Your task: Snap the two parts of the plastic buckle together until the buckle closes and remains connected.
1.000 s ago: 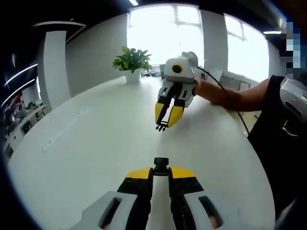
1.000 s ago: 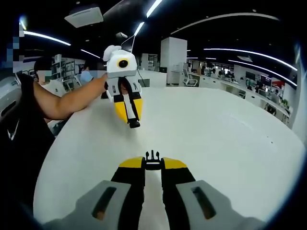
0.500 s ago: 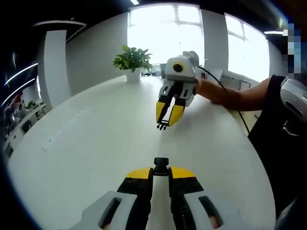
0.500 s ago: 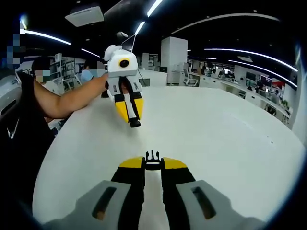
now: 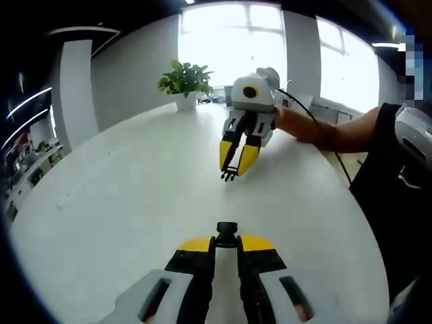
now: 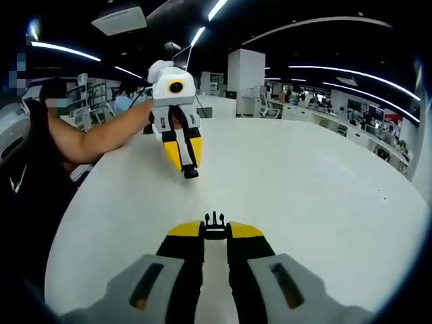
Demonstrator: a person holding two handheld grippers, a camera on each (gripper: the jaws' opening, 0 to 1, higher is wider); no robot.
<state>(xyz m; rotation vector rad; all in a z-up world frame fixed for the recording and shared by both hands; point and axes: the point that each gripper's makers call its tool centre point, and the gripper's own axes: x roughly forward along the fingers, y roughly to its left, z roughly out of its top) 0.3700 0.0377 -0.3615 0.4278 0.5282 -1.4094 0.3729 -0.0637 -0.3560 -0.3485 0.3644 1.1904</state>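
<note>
**Buckle halves held apart, facing – not yet mated**

Landmark = white bench (image 5: 121,202).

L hand-held gripper (image 5: 226,237): clenched on the socket half (image 5: 227,229), small black block poking out past the yellow tips, above the bench. Seen from the other side, same L hand-held gripper (image 6: 185,165) hangs over the bench w/ the socket half (image 6: 191,173) at its tips, pointing down toward the R camera.

R hand-held gripper (image 6: 215,231): clenched on the pronged half (image 6: 214,220), prongs sticking forward past the tips, above the bench. In left gripper view the R hand-held gripper (image 5: 234,165) comes in over the bench, pronged half (image 5: 228,177) at its tip, aimed down and toward you.

Key relation: the halves lie across the bench from each other, well apart, w/ open bench between. Each half's long axis runs along its own jaws, so prongs and socket mouth look roughly nose-to-nose. Neither hand clearly nearer; both would need to close in.

Judgement: approach step, nothing snapped. Watch tilt – both grippers angle down, so axes may meet at an angle rather than in line; level them before pushing.

Potted plant (image 5: 184,82) sits at the bench's far edge, clear of the work.
</note>
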